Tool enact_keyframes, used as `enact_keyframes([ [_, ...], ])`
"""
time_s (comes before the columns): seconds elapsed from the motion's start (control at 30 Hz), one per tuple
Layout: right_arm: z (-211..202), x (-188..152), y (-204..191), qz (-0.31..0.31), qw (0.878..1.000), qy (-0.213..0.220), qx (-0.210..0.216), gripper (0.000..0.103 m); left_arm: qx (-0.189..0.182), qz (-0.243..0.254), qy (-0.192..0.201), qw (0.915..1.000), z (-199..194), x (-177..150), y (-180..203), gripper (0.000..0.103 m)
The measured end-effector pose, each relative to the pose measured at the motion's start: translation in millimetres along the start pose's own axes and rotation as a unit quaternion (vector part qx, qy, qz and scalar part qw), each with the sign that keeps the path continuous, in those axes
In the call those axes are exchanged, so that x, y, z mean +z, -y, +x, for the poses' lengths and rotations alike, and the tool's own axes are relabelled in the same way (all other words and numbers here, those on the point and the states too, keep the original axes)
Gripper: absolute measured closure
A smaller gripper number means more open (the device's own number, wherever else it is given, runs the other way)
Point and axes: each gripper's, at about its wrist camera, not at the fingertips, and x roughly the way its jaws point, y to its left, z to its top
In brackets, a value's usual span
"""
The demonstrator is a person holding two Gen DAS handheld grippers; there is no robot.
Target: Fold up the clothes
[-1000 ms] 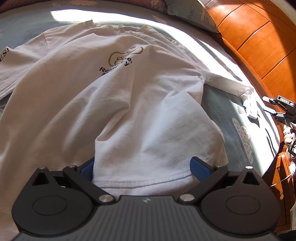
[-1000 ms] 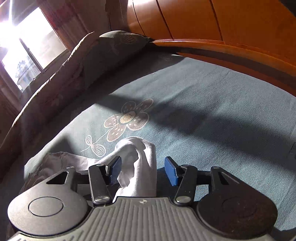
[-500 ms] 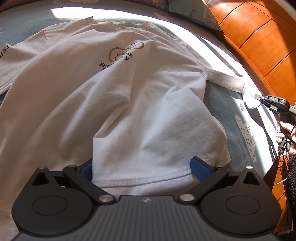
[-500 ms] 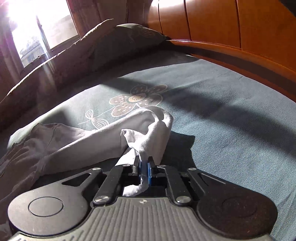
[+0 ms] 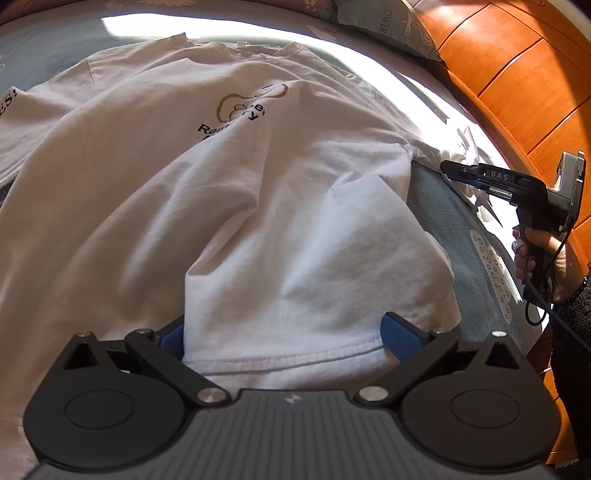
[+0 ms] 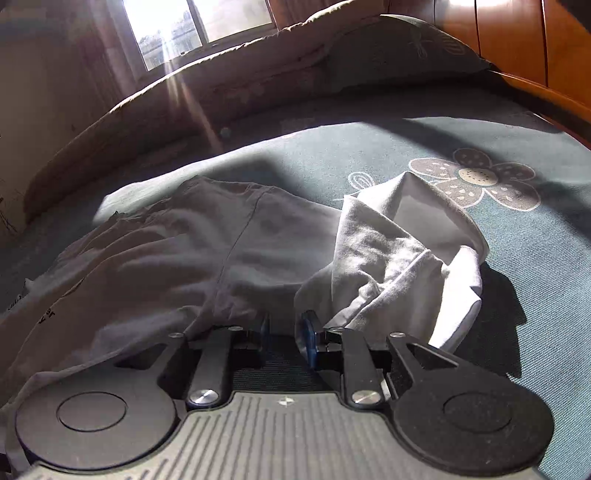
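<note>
Right claw (image 6: 283, 334) is opening off the white T-shirt's (image 5: 229, 206) sleeve (image 6: 402, 254) beside the bed's (image 6: 517, 280) wooden edge — left claw (image 5: 282, 332) is gaping around the hem — mid sleeve-fold; next, seemingly, folding the body.

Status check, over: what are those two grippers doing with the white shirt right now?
Left gripper open, shirt hem lying between its pads. Right gripper opening, sleeve bunched just beyond it, not pinched. Bedsheet around it, nothing in the way.

Teal floral bedsheet (image 6: 424, 155), pillow (image 6: 402, 55) (by wooden headboard (image 5: 517, 70)), sunlit window (image 6: 199, 26).
</note>
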Motion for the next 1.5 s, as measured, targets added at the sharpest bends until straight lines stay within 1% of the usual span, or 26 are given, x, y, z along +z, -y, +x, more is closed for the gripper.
enact_keyframes([
  [0.03,-5.2,-3.8,1.4,0.007,1.0,0.002,0.009,0.073,-0.001,0.0,0.001,1.0,0.2,-0.2,-0.5,0.001],
  [0.07,-15.7,-7.0,5.1,0.016,1.0,0.009,0.016,0.067,-0.003,0.0,0.002,1.0,0.3,-0.2,-0.7,0.001],
  [0.1,-26.2,-10.2,8.8,0.025,0.999,0.016,0.024,0.058,-0.004,-0.001,0.003,1.0,0.5,0.0,-0.9,0.001],
  [0.17,-49.4,-17.4,23.5,0.052,0.998,0.026,0.033,0.051,-0.006,-0.002,0.006,1.0,0.8,0.3,-1.2,0.001],
  [0.2,-54.9,-20.1,34.1,0.073,0.996,0.025,0.037,0.049,-0.007,-0.002,0.008,0.9999,1.1,0.3,-1.4,0.001],
  [0.23,-58.7,-22.6,45.8,0.096,0.994,0.023,0.042,0.049,-0.008,-0.002,0.009,0.9999,1.2,0.2,-1.5,0.001],
  [0.3,-60.5,-27.8,67.8,0.135,0.99,0.02,0.037,0.047,-0.009,-0.002,0.011,0.9999,1.2,-0.4,-1.7,0.001],
  [0.4,-52.0,-32.8,94.3,0.186,0.981,0.023,0.048,0.047,-0.012,-0.003,0.013,0.9998,0.8,-0.9,-2.8,0.001],
  [0.5,-37.7,-27.1,107.2,0.213,0.974,0.044,0.066,0.047,-0.014,-0.006,0.013,0.9998,0.8,-0.3,-3.4,0.001],
  [0.67,-19.6,-21.4,123.1,0.277,0.954,0.07,0.093,0.047,-0.013,-0.005,0.015,0.9998,0.8,-1.0,-2.9,0.001],
  [0.77,-21.4,-25.1,119.4,0.281,0.951,0.065,0.107,0.047,-0.016,-0.005,0.018,0.9997,0.4,-1.6,-4.4,0.001],
  [0.87,-19.4,-28.3,112.6,0.271,0.953,0.054,0.121,0.047,-0.018,-0.006,0.019,0.9996,0.3,-1.5,-4.9,0.001],
  [0.93,-13.4,-24.0,115.7,0.283,0.949,0.055,0.127,0.047,-0.018,-0.006,0.019,0.9996,0.2,-1.9,-4.4,0.001],
  [1.07,-3.5,-18.2,116.8,0.3,0.945,0.051,0.119,0.061,-0.022,-0.01,0.026,0.9994,-0.8,-4.0,-6.1,0.001],
  [1.1,-4.0,-19.6,114.5,0.301,0.945,0.048,0.118,0.063,-0.024,-0.011,0.027,0.9993,-1.0,-4.2,-6.8,0.001],
  [1.13,-4.1,-21.3,111.8,0.298,0.947,0.039,0.115,0.068,-0.025,-0.012,0.027,0.9993,-0.9,-3.8,-7.2,0.001],
  [1.17,-6.1,-24.1,110.9,0.298,0.948,0.033,0.11,0.087,-0.026,-0.013,0.026,0.9992,-0.9,-3.4,-7.6,0.001],
  [1.2,-9.5,-27.4,111.4,0.301,0.947,0.032,0.105,0.095,-0.027,-0.014,0.026,0.9992,-0.8,-2.9,-8.1,0.001],
  [1.27,-16.1,-34.0,112.3,0.308,0.946,0.03,0.097,0.095,-0.029,-0.016,0.025,0.9991,-0.8,-2.2,-8.9,0.001],
  [1.3,-21.2,-34.0,112.6,0.304,0.948,0.032,0.088,0.095,-0.03,-0.017,0.025,0.9991,-0.9,-2.1,-9.1,0.001],
  [1.4,-43.2,-22.5,115.1,0.271,0.96,0.043,0.053,0.095,-0.03,-0.016,0.025,0.9991,-1.0,-2.4,-8.9,0.001],
  [1.5,-71.8,-0.5,127.1,0.24,0.969,0.056,0.016,0.095,-0.029,-0.017,0.026,0.9991,-1.4,-2.9,-8.8,0.001],
])
